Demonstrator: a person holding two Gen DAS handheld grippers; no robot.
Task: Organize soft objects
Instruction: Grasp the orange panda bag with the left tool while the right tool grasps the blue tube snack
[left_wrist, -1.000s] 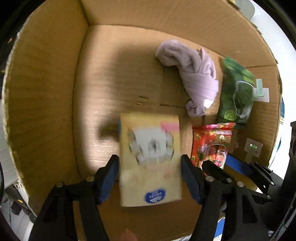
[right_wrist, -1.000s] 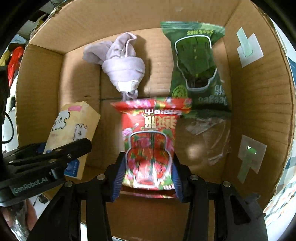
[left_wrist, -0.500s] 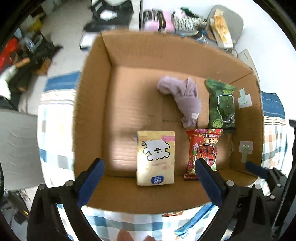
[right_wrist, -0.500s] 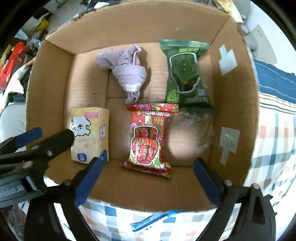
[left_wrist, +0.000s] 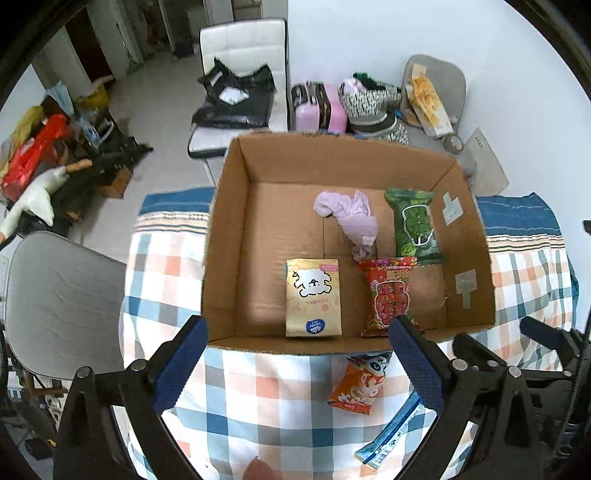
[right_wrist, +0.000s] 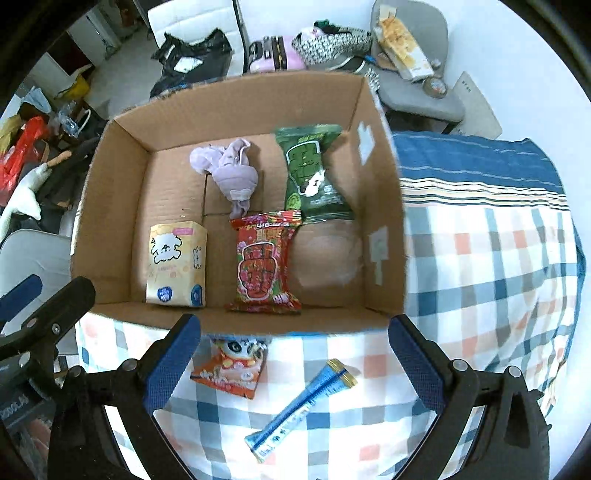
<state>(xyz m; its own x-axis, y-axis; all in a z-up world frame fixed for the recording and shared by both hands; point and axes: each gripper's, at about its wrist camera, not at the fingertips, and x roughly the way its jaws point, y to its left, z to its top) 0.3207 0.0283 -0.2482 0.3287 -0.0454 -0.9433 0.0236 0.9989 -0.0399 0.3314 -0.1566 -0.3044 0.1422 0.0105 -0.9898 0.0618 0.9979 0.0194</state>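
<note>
Nothing I can read for sure: blurred Chinese characters on the red snack packet (right_wrist: 264, 260) ahead of my jaws, a tiny blue oval logo on the cream tissue pack (left_wrist: 313, 298).

Cardboard box (left_wrist: 225, 236), open-topped: lilac cloth (left_wrist: 351, 218) crumpled at 12, green packet (left_wrist: 415, 227) at 2, red packet (left_wrist: 389, 295) at 4, yellow tissue pack (left_wrist: 313, 297) at 7, all flat.

White wall (left_wrist: 369, 44), cluttered chairs (left_wrist: 240, 40)
</note>
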